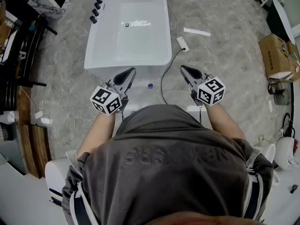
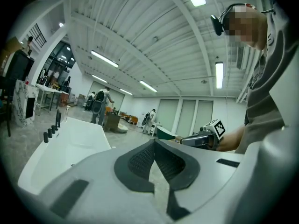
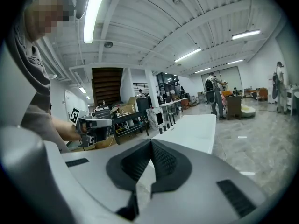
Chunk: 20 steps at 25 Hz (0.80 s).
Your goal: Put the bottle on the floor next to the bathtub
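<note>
The bottle (image 1: 150, 85) shows only as a tiny thing with a blue top, sitting on the grey floor (image 1: 225, 55) just beside the white bathtub (image 1: 101, 36), between the left gripper (image 1: 128, 73) and the right gripper (image 1: 185, 70), touching neither, and both grippers have their jaws closed together on nothing.

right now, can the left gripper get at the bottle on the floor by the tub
Probably yes. The bottle sits in the open on the floor before the bathtub, with nothing seen between it and the left gripper. Its jaws are together, though, so they must open first.
</note>
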{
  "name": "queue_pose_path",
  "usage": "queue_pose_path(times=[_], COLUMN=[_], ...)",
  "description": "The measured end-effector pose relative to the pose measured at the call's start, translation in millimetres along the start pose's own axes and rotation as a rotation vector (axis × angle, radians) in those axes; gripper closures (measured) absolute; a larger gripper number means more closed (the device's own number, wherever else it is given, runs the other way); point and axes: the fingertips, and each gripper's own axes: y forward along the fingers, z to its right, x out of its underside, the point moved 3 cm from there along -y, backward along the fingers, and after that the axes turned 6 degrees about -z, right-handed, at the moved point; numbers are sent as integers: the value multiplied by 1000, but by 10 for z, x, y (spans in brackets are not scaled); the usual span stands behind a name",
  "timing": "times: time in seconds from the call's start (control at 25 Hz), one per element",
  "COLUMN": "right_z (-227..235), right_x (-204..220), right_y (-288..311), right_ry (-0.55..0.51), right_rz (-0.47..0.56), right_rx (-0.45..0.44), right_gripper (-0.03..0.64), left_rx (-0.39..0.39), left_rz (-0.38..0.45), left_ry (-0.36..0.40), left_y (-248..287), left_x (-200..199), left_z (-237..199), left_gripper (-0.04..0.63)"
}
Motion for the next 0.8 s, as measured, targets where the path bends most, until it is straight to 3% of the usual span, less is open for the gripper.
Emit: queue_pose_path(times=[0.8], right_z=[-26], right_x=[11], right_y=[45], right_ry=[-42], right_rz=[-32], right_rx=[2], right_gripper=[627], left_rx=[6], left_rz=[-5], left_ry=[-6], left_y=[-23], left_x=[25], left_z=[-4], left_gripper=[590])
